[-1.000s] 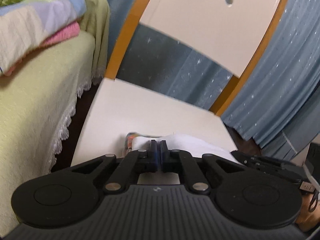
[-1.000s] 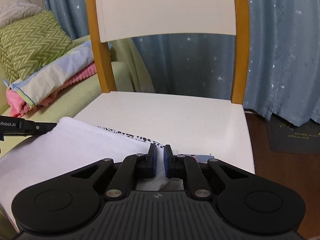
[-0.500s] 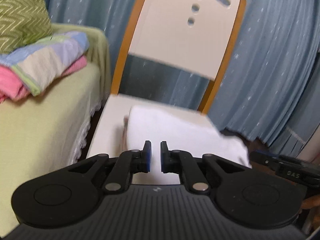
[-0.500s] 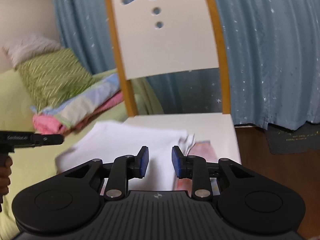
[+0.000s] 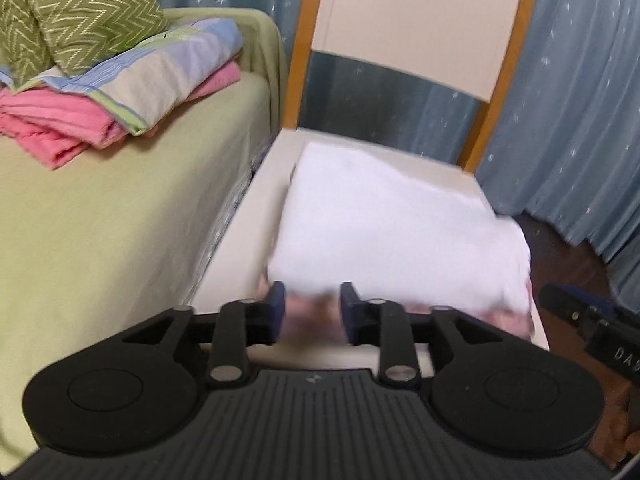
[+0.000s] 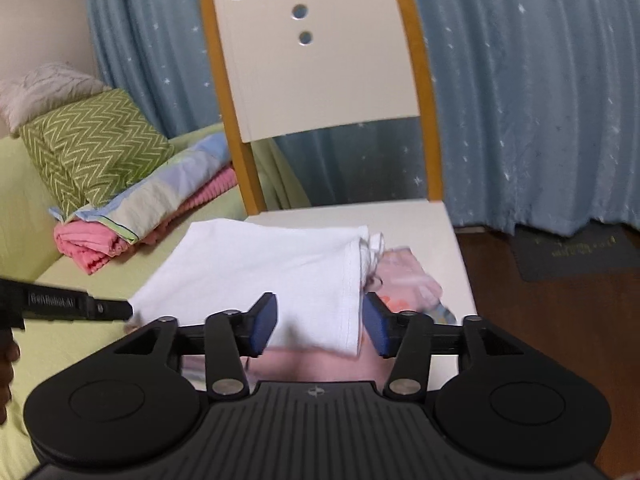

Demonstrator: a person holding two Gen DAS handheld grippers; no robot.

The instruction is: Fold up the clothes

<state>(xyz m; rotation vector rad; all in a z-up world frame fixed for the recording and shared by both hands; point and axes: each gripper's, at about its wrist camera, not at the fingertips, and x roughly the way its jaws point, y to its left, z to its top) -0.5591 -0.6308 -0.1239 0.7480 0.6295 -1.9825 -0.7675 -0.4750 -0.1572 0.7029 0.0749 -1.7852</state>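
Observation:
A folded white garment lies on the white seat of the chair, its pink printed layer showing along the near edge. My left gripper hovers at that near edge. Its jaws are opening and the pads stand clear of the cloth. In the right wrist view the same garment has a pink part poking out on the right. My right gripper is over the hem with its jaws opening, and the cloth lies below the pads, not pinched. The left gripper shows at the left edge.
A bed with a green cover stands left of the chair, carrying a folded pink and striped stack and a zigzag pillow. Blue starred curtains hang behind. Dark floor with a mat lies to the right.
Both grippers were shut on the garment's edge, then let go and drew back and up from the chair. The white garment now rests folded on the seat.

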